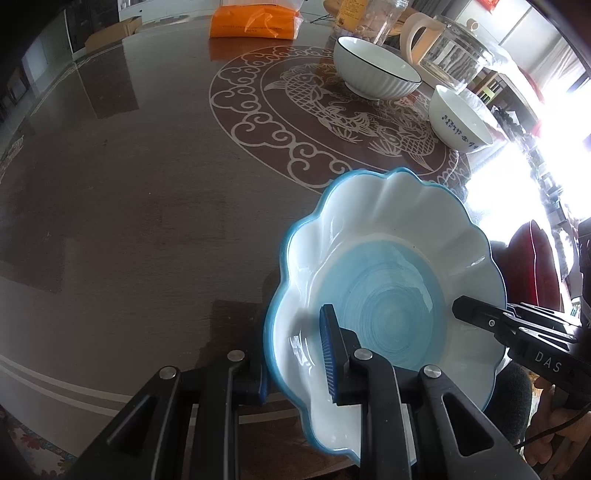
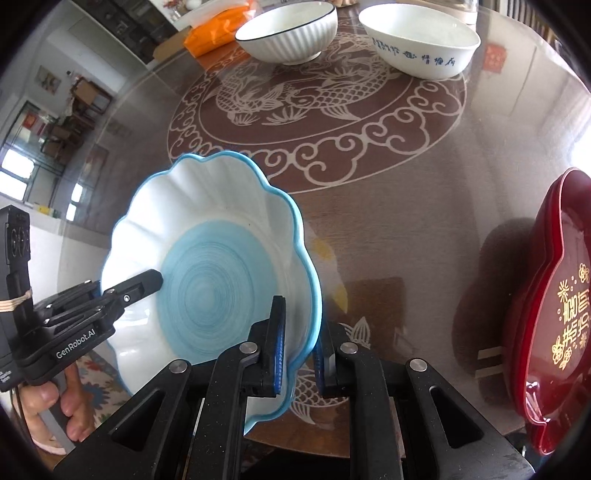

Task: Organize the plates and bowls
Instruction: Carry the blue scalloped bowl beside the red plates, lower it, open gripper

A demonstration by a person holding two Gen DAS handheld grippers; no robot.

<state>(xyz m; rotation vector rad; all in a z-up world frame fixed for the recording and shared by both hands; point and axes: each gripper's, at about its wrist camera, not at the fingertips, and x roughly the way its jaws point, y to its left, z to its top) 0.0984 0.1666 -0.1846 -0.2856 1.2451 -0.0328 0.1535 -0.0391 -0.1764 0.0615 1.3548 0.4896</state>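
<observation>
A scalloped white plate with a blue rim and blue centre (image 1: 384, 273) is held above the near edge of the dark table (image 1: 129, 206). My left gripper (image 1: 295, 363) is shut on its left rim. My right gripper (image 2: 299, 347) is shut on its right rim; the plate also shows in the right wrist view (image 2: 210, 266). A ribbed white bowl with a dark rim (image 1: 375, 68) (image 2: 288, 31) and a white bowl with blue writing (image 1: 460, 116) (image 2: 419, 40) stand on the far side of the table.
A red lacquer tray (image 2: 554, 314) lies at the table's right edge. An orange bag (image 1: 255, 18), a glass jar (image 1: 373, 16) and a glass kettle (image 1: 454, 51) stand at the back. A white fish-pattern medallion (image 2: 314, 110) marks the table's middle.
</observation>
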